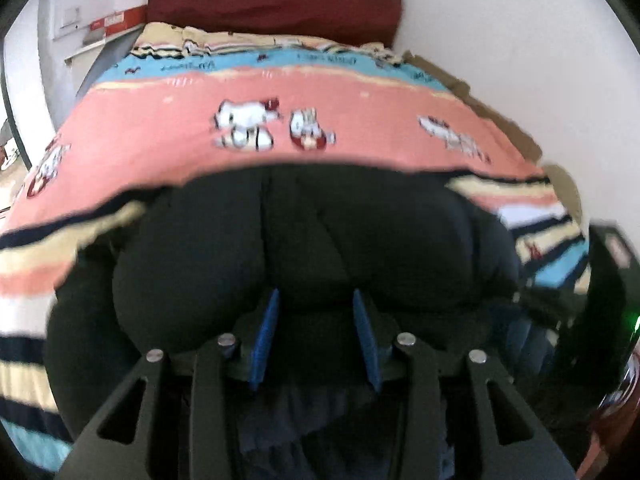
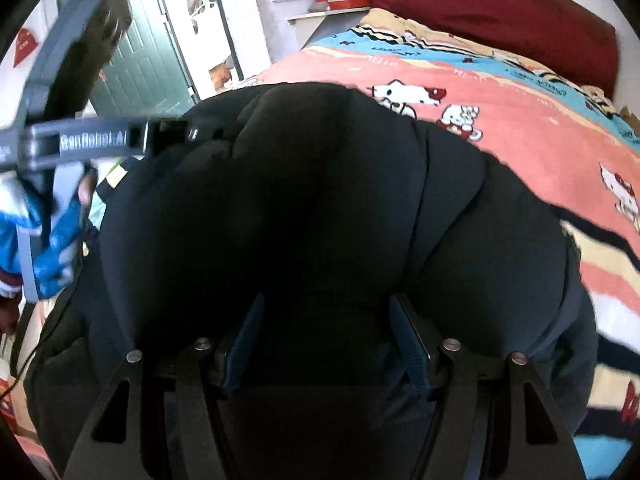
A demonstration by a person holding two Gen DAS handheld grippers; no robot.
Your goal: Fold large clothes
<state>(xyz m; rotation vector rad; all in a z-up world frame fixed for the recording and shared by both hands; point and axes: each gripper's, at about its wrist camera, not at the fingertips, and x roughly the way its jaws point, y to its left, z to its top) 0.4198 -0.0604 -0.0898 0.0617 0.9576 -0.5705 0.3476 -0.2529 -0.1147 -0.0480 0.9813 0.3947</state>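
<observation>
A large black padded jacket (image 1: 304, 240) lies on the bed and fills the lower half of both views; it also shows in the right wrist view (image 2: 304, 200). My left gripper (image 1: 316, 300) has its blue pads apart with jacket fabric bulging between them. My right gripper (image 2: 326, 308) also has its dark blue pads apart around a thick fold of the jacket. The left gripper's grey body (image 2: 84, 140) shows at the left of the right wrist view, over the jacket's left edge. Both views are blurred.
The bed carries a pink, blue and cream striped cartoon-cat cover (image 1: 160, 128), also in the right wrist view (image 2: 540, 120). A dark red headboard (image 1: 276, 0) stands against the white wall. A green door (image 2: 144, 60) and a shelf with red boxes (image 2: 340, 0) are at the left.
</observation>
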